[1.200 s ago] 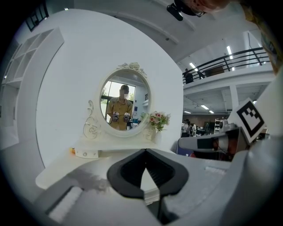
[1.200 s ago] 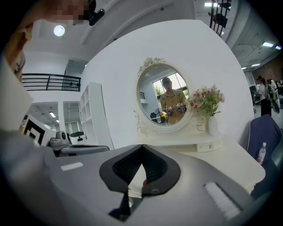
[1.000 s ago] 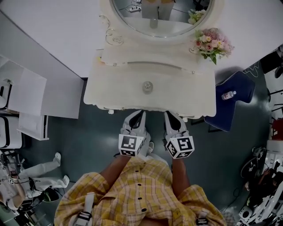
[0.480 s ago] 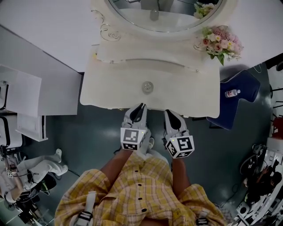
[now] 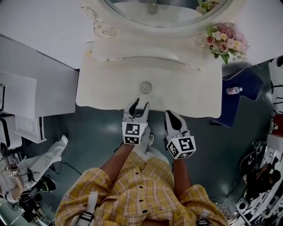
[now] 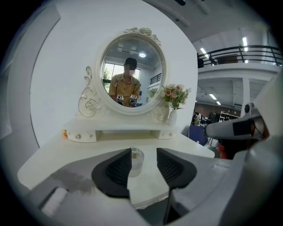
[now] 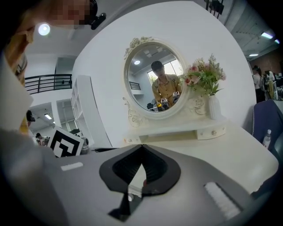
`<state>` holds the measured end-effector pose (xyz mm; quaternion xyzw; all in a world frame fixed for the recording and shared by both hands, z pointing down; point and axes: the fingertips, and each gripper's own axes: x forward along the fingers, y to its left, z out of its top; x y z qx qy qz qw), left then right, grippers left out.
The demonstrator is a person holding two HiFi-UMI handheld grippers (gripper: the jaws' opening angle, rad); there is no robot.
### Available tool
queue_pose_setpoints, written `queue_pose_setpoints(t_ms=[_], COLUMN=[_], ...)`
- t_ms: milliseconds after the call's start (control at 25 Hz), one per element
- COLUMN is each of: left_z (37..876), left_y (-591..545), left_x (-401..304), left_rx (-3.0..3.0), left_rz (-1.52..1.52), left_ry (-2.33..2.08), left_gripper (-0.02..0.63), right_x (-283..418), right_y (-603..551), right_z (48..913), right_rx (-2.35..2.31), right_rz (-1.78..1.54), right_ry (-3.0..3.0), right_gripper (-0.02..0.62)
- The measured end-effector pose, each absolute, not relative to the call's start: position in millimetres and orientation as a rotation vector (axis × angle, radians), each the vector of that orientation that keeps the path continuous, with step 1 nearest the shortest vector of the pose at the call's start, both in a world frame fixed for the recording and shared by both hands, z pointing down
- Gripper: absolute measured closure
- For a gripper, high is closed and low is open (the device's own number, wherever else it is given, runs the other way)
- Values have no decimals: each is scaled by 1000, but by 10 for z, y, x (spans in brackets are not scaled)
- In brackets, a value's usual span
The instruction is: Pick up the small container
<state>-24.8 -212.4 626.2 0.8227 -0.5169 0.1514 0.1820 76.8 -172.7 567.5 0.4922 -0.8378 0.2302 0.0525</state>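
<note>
Two grippers, one small container not yet grasped

One white dressing table fills the upper half of the head view, with an oval mirror and a vase of pink flowers at its back. A person in a yellow checked shirt stands at its near edge.

The tabletop looks smooth and the task's object looks like light glass. The likely risk is a jaw tip striking the object on the way in, so that it tips or skids toward the mirror. A gap that is too narrow, or an approach slightly off to one side, would cause that.

The left gripper has its jaws partway apart and opening, with nothing held. The right gripper sits just beside it, jaws closed tip to tip and empty.

The small container, a clear jar with a pale lid, stands upright near the middle of the tabletop. It lies ahead of the left jaw tips. In the left gripper view it shows in the gap, close against the left pad.
</note>
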Motion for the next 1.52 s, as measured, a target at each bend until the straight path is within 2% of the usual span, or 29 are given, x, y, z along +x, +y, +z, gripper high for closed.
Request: queue_pose_setpoints(t_ms=[440, 760, 1120, 1520], left_z=[6618, 6917, 7286, 7508], left_y=[-2431, -2602, -2757, -2949], left_x=[-244, -177, -128, -86], left_rx=[2294, 2277, 2244, 2213], left_rz=[500, 565, 610, 629], left_ry=[-1472, -1440, -1430, -1445], left_gripper=[327, 267, 236, 231], right_x=[774, 813, 826, 874], right_y=[-1851, -1905, -1933, -1922], right_z=[5848, 5966, 6081, 6185], right_rx=[1513, 1510, 1500, 1503], right_rz=[704, 726, 726, 742], right_ry=[-2491, -2462, -2434, -2400], right_gripper=[594, 594, 594, 594])
